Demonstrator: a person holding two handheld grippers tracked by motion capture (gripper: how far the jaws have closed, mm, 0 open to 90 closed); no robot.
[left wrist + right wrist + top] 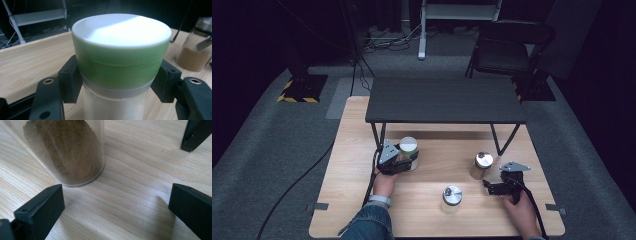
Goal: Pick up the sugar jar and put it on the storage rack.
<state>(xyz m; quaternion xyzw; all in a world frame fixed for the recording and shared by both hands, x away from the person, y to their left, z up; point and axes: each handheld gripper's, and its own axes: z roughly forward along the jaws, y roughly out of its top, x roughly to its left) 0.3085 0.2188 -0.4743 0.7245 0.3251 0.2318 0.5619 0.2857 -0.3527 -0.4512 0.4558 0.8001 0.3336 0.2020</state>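
— Our left gripper is clamped on the green-lidded jar, upright at the counter's left.
— Our right gripper stands apart beside the brown-powder jar. From above we see a steel-lidded jar, a dark shelf and a chair.

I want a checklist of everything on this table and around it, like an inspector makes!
Surface: light wooden table, with a low dark shelf standing on its far half.
Job's things: green-lidded jar of white powder, upright.
Clutter: brown-powder jar; a third metal-lidded jar.
Grippers: left gripper shut on the green-lidded jar's lid; right gripper open, the brown-powder jar just beyond its jaws.
Cables: black cable across the carpet.
Surroundings: grey carpet, dark chair.
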